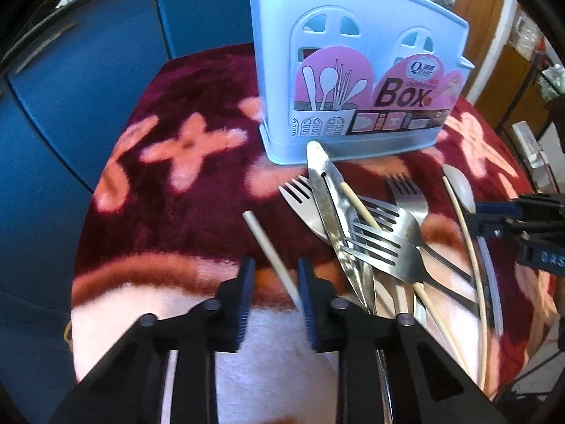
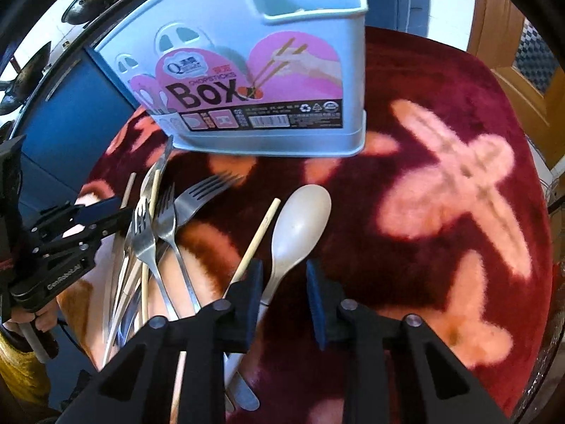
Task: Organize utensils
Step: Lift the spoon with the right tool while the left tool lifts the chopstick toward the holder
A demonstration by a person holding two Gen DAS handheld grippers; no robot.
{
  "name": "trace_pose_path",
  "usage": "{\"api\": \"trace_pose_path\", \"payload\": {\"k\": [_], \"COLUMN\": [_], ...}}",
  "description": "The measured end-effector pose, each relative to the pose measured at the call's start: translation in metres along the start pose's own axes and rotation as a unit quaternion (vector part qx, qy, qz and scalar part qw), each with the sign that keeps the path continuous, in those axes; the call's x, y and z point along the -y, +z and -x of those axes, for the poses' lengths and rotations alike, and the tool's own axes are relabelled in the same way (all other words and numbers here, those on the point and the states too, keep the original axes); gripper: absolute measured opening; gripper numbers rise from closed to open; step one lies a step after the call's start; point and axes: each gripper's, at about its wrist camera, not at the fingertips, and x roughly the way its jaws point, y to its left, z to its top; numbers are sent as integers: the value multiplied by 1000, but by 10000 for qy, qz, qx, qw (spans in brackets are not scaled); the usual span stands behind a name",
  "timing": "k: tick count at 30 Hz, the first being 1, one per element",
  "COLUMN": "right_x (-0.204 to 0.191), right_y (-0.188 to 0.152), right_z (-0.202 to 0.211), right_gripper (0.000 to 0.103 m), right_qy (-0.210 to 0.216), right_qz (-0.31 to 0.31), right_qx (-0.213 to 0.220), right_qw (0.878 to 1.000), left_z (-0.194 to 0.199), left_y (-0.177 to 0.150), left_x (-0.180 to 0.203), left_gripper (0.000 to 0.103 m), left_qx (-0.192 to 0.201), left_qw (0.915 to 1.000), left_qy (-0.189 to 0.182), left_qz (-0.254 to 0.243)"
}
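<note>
Several steel forks lie heaped before the pale-blue chopsticks box; both grippers' jaws stand narrowed, the left gripper about a chopstick, the right gripper about a beige spoon, neither visibly pinched.

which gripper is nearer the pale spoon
Right. The right gripper straddles the handle of the pale spoon. The left gripper is across the fork pile, around a lone chopstick, well away from the spoon.

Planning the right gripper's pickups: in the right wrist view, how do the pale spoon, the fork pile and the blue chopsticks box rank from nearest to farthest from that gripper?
1. Pale spoon: its handle runs between the right gripper fingers.
2. Fork pile: to the left, on the blanket.
3. Blue chopsticks box: upright at the far edge, behind everything.
</note>
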Motion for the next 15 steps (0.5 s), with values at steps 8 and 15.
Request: {"api": "trace_pose_path", "payload": {"k": [8, 15], "right_x": [6, 7], "right_y": [2, -6], "right_z": [2, 16], "right_gripper": [14, 13], "right_qy": [21, 61], "right_qz": [-562, -1035], "right_qx": [33, 272], "right_qw": [9984, 9942], "left_z": [-1, 4], "left_y": [-2, -1], "left_x": [-25, -28], "left_gripper": [7, 4], "left_qx": [-51, 44], "left_qw": [9967, 9943], "left_qy": [-793, -1062], "left_qz": [146, -114]}}
